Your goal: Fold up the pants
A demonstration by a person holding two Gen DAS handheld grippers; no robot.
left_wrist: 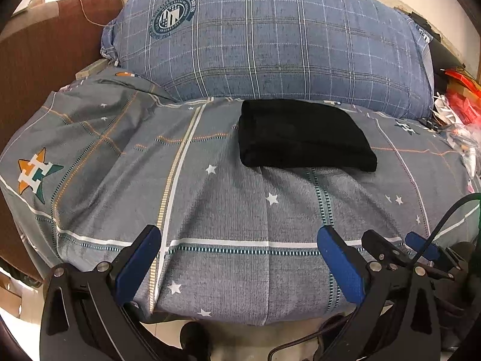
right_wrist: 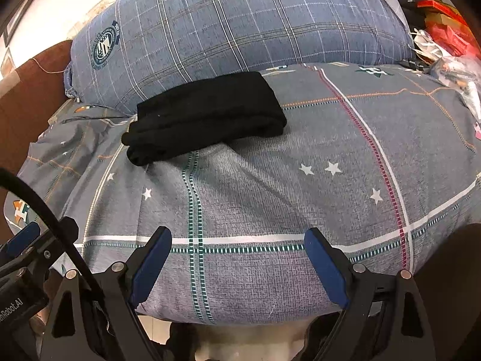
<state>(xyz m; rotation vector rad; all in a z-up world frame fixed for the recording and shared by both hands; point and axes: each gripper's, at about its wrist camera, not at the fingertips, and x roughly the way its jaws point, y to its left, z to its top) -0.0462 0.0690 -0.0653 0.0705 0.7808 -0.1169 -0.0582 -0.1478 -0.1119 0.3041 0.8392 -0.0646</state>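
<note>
Black pants (left_wrist: 303, 137) lie folded into a compact rectangle on the grey star-patterned bedsheet (left_wrist: 228, 210), just in front of the blue plaid pillow. They also show in the right wrist view (right_wrist: 207, 114). My left gripper (left_wrist: 240, 240) is open and empty, held back near the bed's front edge, well short of the pants. My right gripper (right_wrist: 237, 240) is open and empty too, also near the front edge. The right gripper's fingers (left_wrist: 421, 245) show at the lower right of the left wrist view.
A large blue plaid pillow (left_wrist: 270, 36) lies behind the pants. A brown headboard or chair (left_wrist: 39, 60) stands at the left. Red packaging and clutter (left_wrist: 460, 99) sit at the bed's right. A black cable (right_wrist: 45, 210) crosses the lower left.
</note>
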